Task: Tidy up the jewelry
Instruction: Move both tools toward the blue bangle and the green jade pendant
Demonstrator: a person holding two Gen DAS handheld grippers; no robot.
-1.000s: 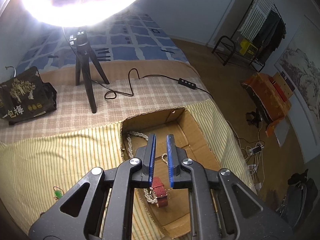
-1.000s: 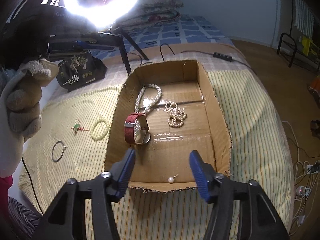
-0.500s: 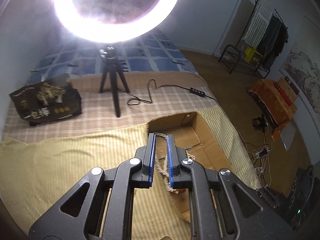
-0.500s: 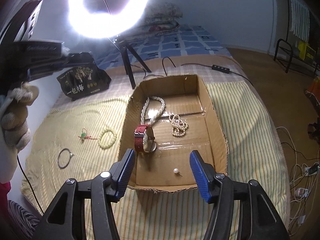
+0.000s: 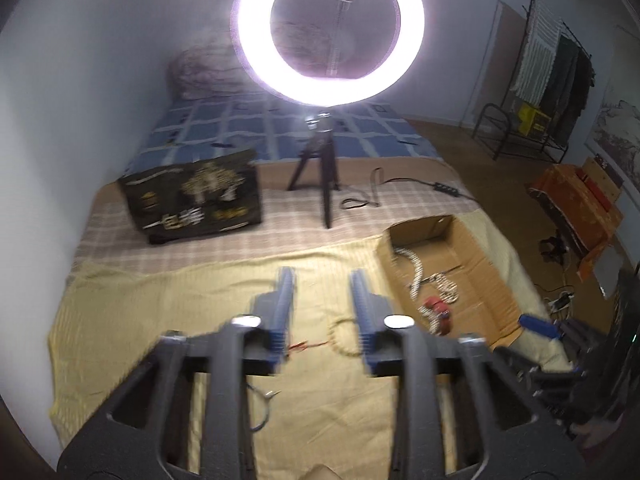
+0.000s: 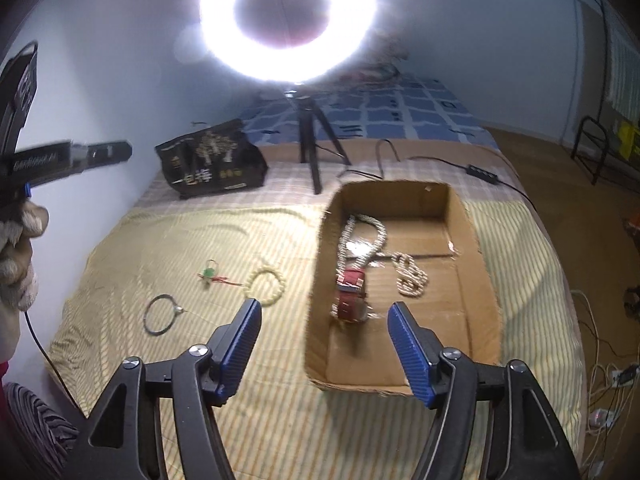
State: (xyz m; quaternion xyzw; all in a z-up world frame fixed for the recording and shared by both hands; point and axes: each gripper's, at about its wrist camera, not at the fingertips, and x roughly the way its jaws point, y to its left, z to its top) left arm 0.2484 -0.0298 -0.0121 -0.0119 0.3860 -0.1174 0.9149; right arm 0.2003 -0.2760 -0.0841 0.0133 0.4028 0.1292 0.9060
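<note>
A cardboard box [image 6: 476, 292] on the yellow striped cloth holds a red-strap watch [image 6: 352, 294], a thick pearl rope [image 6: 362, 236] and a pearl necklace [image 6: 410, 278]; the box also shows in the left wrist view [image 5: 490, 276]. On the cloth left of the box lie a pale bead bracelet [image 6: 266, 286], a green charm on red cord [image 6: 214, 276] and a thin metal bangle [image 6: 160, 314]. My left gripper [image 5: 322, 288] is open and empty above the bead bracelet [image 5: 340, 338]. My right gripper [image 6: 324, 320] is open and empty at the box's near left corner.
A lit ring light on a black tripod [image 6: 310, 148] stands behind the box, its cable [image 6: 476, 168] trailing right. A black printed bag [image 6: 210, 164] sits at the back left. The bed edge drops to the floor with cables on the right [image 6: 600, 364].
My left gripper has left the box, swung left over the cloth and opened. My right gripper has drawn back and shifted left; it stays open.
</note>
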